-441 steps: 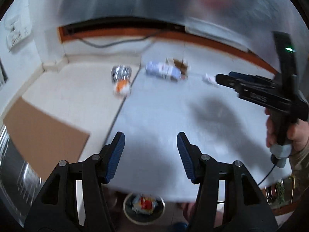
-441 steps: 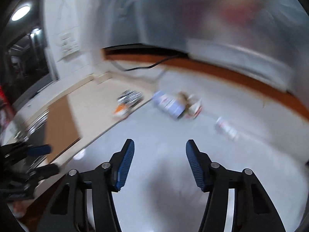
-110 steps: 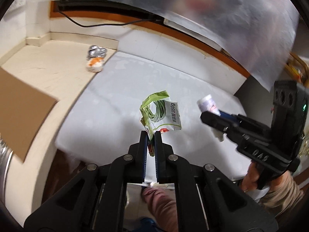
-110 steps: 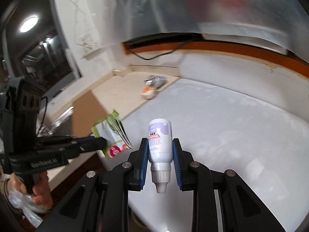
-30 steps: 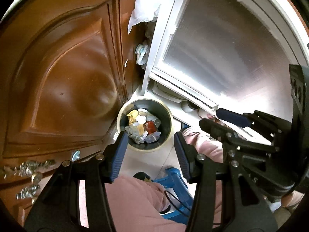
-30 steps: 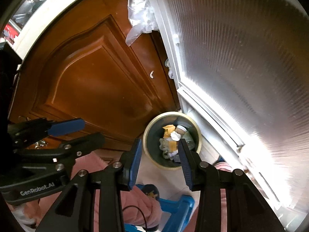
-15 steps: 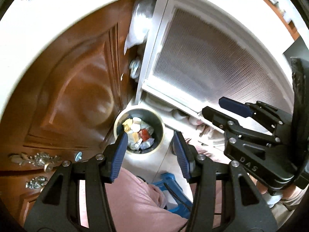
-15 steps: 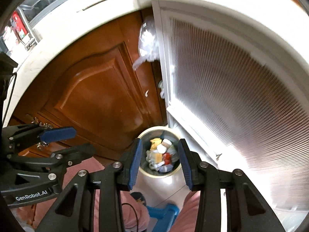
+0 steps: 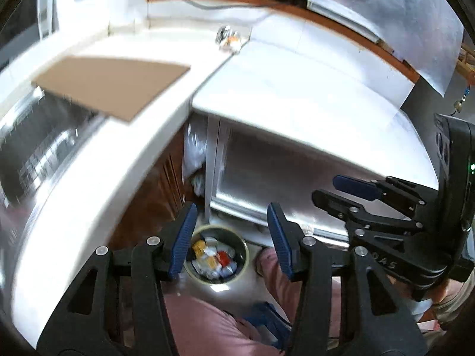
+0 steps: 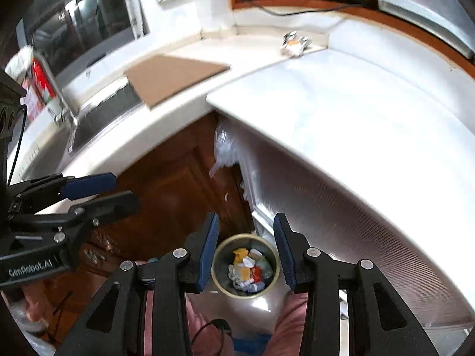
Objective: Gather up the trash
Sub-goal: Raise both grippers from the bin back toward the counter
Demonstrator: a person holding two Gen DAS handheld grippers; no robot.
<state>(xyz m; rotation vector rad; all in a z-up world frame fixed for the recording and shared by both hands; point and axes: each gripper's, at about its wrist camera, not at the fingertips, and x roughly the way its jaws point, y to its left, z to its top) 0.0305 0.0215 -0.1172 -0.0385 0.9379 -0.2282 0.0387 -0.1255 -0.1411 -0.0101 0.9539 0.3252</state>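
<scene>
Trash bin (image 9: pixel 216 256): round, on the floor at lower centre of both views, filled with wrappers and scraps, framed between each tool's fingers. Crumpled wrapper (image 10: pixel 294 43): on the counter (image 10: pixel 371 112), upper centre, at its far edge. Left tool (image 9: pixel 231 234): fingers apart, nothing between them. Right tool (image 10: pixel 245 246): fingers apart, nothing between them. Cardboard sheet (image 9: pixel 112 81): flat on the counter, upper left. Wooden cabinet door (image 10: pixel 178 190): below the counter, left of the bin.

Beside the dark brown cabinet door (image 10: pixel 166 190), the bin (image 10: pixel 246 264) holds yellow, red and white scraps (cream rim); blue gripper pads (image 10: pixel 209 249).
</scene>
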